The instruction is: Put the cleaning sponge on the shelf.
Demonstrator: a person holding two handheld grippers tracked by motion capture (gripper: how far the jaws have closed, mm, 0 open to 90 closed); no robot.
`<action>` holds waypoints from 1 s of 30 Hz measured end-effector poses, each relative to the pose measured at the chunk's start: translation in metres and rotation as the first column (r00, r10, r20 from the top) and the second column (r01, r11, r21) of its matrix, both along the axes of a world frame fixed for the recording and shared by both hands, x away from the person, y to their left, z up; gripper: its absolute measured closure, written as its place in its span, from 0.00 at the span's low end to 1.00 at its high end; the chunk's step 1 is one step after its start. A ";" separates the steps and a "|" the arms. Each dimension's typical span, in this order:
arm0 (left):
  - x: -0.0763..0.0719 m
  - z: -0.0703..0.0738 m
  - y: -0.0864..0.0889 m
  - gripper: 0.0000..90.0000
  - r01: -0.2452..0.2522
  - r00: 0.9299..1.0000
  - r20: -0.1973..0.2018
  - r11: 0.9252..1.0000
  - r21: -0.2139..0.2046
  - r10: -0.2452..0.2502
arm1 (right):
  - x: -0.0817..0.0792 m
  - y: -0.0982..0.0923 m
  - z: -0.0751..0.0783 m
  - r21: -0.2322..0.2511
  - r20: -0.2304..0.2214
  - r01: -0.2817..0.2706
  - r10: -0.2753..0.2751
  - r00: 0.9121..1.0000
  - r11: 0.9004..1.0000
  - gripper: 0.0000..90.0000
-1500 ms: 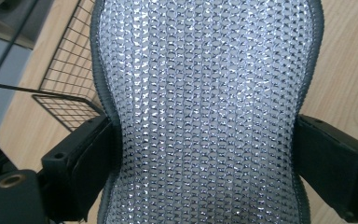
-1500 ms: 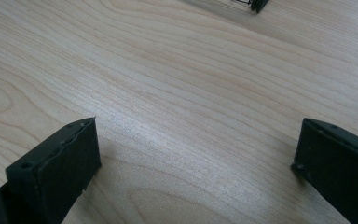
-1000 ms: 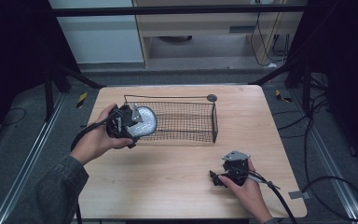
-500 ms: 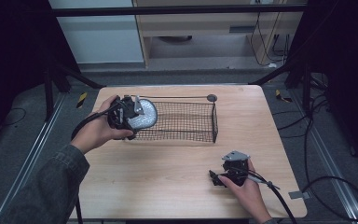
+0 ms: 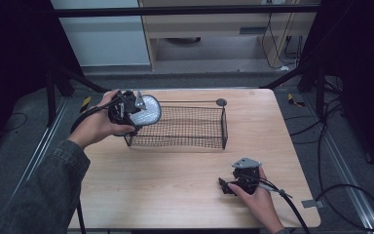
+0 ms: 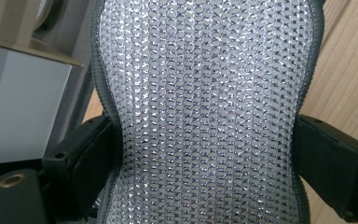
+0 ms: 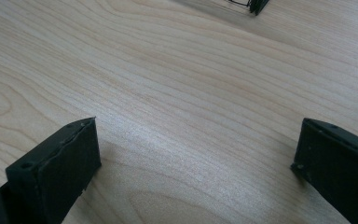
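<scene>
My left gripper [image 5: 135, 108] is clamped on a silver mesh pad [image 5: 146, 110], held over the left end of the black wire basket [image 5: 185, 127]. My right gripper [image 5: 230, 186] rests on the wooden table [image 5: 175, 175], jaws apart, well away from the basket.

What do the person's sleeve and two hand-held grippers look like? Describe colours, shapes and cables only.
The left forearm wears a dark grey-green sleeve. Both tools are black. The left hand-held gripper trails a black cable. The right hand-held gripper carries a grey three-cornered plate on top and also trails a black cable. Their jaws are flat, blocky and black.
</scene>
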State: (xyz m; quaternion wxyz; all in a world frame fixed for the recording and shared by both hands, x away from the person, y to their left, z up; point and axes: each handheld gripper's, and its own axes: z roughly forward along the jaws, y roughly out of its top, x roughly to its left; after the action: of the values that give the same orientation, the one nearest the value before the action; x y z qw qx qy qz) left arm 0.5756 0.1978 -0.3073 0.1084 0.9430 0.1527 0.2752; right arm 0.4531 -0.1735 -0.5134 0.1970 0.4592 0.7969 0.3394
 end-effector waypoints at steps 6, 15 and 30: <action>0.007 -0.001 -0.005 0.10 0.016 1.000 0.005 1.000 -0.001 -0.016 | 0.000 0.000 0.000 0.000 0.000 0.000 0.000 1.000 1.000 0.00; 0.021 -0.008 -0.008 0.10 0.029 1.000 -0.008 1.000 0.012 -0.029 | 0.000 0.000 0.000 -0.002 0.001 -0.001 0.001 1.000 1.000 0.00; 0.034 -0.013 -0.010 0.10 0.047 0.999 -0.004 0.999 0.015 -0.047 | 0.000 0.000 0.000 -0.002 0.001 -0.001 0.001 1.000 1.000 0.00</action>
State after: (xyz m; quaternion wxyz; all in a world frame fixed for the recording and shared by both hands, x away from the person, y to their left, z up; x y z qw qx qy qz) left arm 0.6094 0.1878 -0.3199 0.1076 0.9476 0.1284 0.2720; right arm 0.4533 -0.1736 -0.5134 0.1976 0.4587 0.7973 0.3389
